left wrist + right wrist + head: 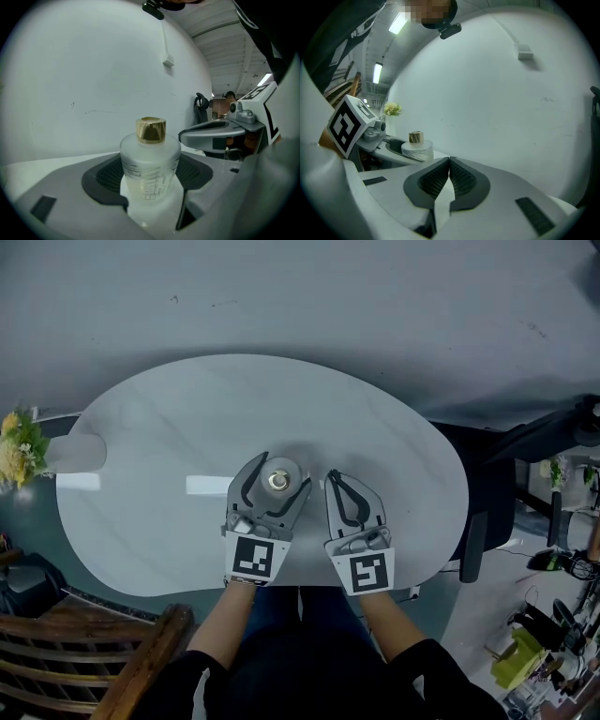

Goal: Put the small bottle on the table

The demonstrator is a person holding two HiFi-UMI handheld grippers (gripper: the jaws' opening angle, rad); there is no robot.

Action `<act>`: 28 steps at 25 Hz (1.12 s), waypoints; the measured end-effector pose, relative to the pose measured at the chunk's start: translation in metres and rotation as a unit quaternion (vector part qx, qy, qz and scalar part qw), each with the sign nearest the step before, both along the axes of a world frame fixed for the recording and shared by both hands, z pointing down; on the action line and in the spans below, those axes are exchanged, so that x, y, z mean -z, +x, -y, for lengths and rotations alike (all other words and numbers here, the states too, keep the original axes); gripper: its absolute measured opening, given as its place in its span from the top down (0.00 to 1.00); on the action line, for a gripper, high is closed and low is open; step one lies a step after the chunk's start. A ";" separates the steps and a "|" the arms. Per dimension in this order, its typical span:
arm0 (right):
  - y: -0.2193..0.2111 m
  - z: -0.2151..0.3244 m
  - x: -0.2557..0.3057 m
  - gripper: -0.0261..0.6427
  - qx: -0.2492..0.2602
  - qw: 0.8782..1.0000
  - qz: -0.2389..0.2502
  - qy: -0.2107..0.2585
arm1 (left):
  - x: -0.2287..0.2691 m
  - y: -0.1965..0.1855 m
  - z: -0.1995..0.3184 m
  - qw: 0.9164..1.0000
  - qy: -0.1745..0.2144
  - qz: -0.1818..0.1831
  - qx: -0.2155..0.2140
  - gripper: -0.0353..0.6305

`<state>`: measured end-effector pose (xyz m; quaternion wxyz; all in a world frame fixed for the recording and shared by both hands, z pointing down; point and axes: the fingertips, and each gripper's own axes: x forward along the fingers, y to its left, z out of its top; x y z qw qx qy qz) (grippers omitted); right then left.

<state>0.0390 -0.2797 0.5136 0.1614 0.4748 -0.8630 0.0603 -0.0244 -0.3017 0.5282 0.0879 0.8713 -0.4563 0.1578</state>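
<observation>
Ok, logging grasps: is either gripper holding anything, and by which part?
The left gripper holds the small bottle by its frosted body, below the gold cap; the right gripper is shut, empty.

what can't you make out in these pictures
Base of the bottle: hidden by jaws of the left gripper in the left gripper view, under the cap in the head view, so contact with the table is unclear.
Print on the bottle: too blurred, left gripper view.
The flowers: cut by the head view's left edge.
</observation>
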 end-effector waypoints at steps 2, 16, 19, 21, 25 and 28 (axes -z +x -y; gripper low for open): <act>-0.001 0.000 -0.004 0.93 -0.001 1.000 0.000 -0.002 | -0.005 0.000 0.000 1.000 -0.004 -0.001 0.001 0.45; -0.007 0.002 -0.033 0.93 -0.001 1.000 -0.009 -0.024 | -0.039 0.001 0.003 1.000 -0.013 0.017 -0.012 0.45; -0.007 0.002 -0.037 0.93 -0.003 1.000 -0.008 -0.027 | -0.048 0.002 0.002 0.999 -0.019 0.024 -0.015 0.45; -0.007 0.002 -0.039 0.93 -0.003 1.000 -0.008 -0.028 | -0.054 0.002 0.000 0.999 -0.025 0.027 -0.015 0.45; -0.009 0.000 -0.043 0.93 -0.003 0.999 -0.008 -0.032 | -0.062 0.003 0.000 0.999 -0.033 0.031 -0.017 0.45; -0.008 -0.002 -0.046 0.93 -0.004 0.999 -0.006 -0.035 | -0.068 0.005 -0.002 0.998 -0.040 0.034 -0.018 0.45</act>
